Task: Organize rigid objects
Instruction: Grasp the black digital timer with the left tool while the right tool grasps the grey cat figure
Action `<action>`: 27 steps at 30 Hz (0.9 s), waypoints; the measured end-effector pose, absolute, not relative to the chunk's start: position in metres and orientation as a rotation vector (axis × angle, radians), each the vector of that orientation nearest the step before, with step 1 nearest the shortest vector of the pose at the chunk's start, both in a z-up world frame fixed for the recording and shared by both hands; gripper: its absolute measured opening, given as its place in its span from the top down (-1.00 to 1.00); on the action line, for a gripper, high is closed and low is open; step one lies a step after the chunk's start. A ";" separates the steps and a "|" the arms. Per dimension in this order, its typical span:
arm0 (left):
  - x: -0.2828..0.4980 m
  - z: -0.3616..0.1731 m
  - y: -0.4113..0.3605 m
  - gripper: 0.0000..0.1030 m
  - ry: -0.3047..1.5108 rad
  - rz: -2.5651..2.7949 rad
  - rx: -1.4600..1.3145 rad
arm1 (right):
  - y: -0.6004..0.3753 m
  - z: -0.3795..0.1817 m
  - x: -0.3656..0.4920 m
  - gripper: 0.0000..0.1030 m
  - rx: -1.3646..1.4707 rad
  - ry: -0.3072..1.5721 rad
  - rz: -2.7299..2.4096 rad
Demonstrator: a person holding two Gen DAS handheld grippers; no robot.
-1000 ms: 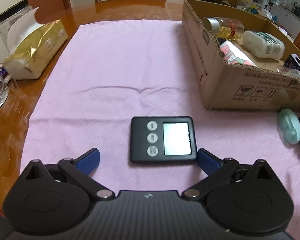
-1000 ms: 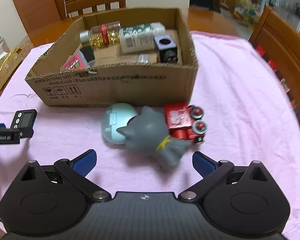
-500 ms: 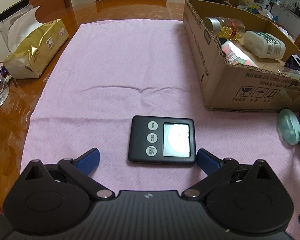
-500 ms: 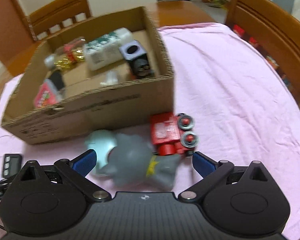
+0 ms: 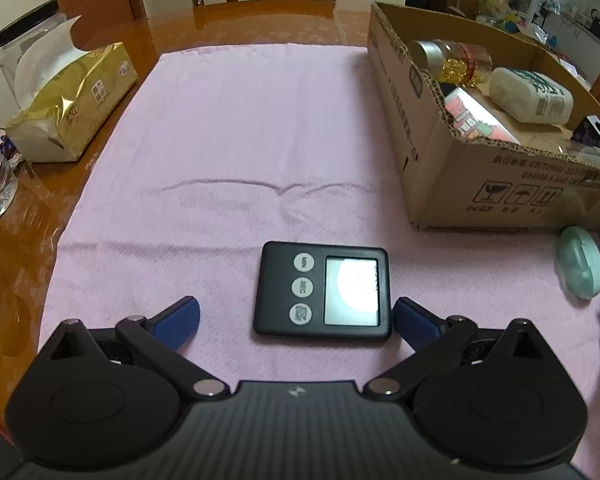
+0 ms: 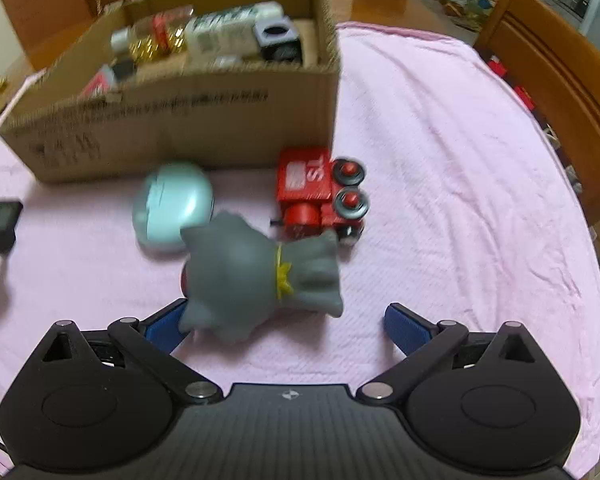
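Both wrist cameras look forward and down along their tools, low over the surface (image 5: 228, 128). The left view faces a timer (image 5: 322, 290) up close; both views share the cardboard box (image 6: 172, 120).

left hand-held gripper (image 5: 296, 316) — jaws wide | right hand-held gripper (image 6: 286, 318) — jaws wide
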State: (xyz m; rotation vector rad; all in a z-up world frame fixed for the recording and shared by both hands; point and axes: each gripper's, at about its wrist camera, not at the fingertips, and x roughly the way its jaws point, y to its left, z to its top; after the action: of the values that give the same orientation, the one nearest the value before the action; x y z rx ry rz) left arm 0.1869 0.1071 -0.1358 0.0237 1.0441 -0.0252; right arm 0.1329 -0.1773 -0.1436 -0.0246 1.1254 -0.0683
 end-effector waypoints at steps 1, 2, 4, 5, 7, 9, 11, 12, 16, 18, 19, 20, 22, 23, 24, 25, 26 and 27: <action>0.187 -0.136 0.107 -0.97 1.041 -0.027 0.022 | -0.177 -0.144 0.132 -1.00 -0.029 1.119 -0.056; 0.187 -0.135 0.107 -0.95 1.039 -0.030 0.020 | -0.177 -0.145 0.132 -1.00 -0.031 1.116 -0.050; 0.188 -0.135 0.105 -0.92 1.032 -0.033 0.021 | -0.178 -0.145 0.132 -1.00 -0.040 1.110 -0.034; 0.188 -0.135 0.104 -0.88 1.027 -0.039 0.024 | -0.178 -0.145 0.132 -1.00 -0.043 1.106 -0.028; 0.189 -0.134 0.098 -0.82 1.019 -0.057 0.032 | -0.178 -0.146 0.130 -1.00 -0.046 1.095 -0.023; 0.190 -0.133 0.092 -0.73 1.019 -0.086 0.047 | -0.179 -0.147 0.129 -1.00 -0.045 1.082 -0.025; 0.191 -0.132 0.086 -0.63 1.014 -0.119 0.066 | -0.179 -0.146 0.125 -1.00 -0.043 1.070 -0.028; 0.191 -0.131 0.083 -0.54 1.012 -0.127 0.069 | -0.179 -0.146 0.126 -1.00 -0.042 1.067 -0.029; 0.191 -0.128 0.078 -0.36 1.003 -0.162 0.091 | -0.178 -0.147 0.124 -1.00 -0.042 1.070 -0.031; 0.192 -0.129 0.077 -0.36 1.001 -0.168 0.094 | -0.178 -0.145 0.128 -1.00 -0.041 1.084 -0.031; 0.192 -0.129 0.077 -0.36 1.001 -0.174 0.098 | -0.178 -0.145 0.131 -1.00 -0.039 1.095 -0.033; 0.192 -0.129 0.077 -0.36 1.003 -0.178 0.100 | -0.178 -0.145 0.133 -1.00 -0.039 1.104 -0.036; 0.194 -0.129 0.078 -0.36 1.005 -0.185 0.104 | -0.176 -0.143 0.137 -1.00 -0.035 1.118 -0.032; 0.195 -0.129 0.079 -0.36 1.006 -0.187 0.106 | -0.174 -0.141 0.137 -1.00 -0.033 1.112 -0.024; 0.196 -0.129 0.079 -0.36 1.006 -0.189 0.108 | -0.172 -0.138 0.136 -1.00 -0.032 1.098 -0.015; 0.195 -0.129 0.079 -0.36 1.007 -0.191 0.110 | -0.170 -0.135 0.136 -1.00 -0.033 1.088 -0.010; 0.195 -0.129 0.079 -0.36 1.007 -0.192 0.110 | -0.169 -0.132 0.137 -1.00 -0.032 1.078 -0.007; 0.194 -0.129 0.079 -0.36 1.008 -0.193 0.111 | -0.168 -0.130 0.138 -1.00 -0.026 1.071 -0.006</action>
State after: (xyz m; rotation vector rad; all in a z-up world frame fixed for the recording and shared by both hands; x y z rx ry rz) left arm 0.1939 0.0788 -0.1289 0.1107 1.0075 -0.1931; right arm 0.1379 -0.1677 -0.1296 -0.0262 1.0708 -0.0055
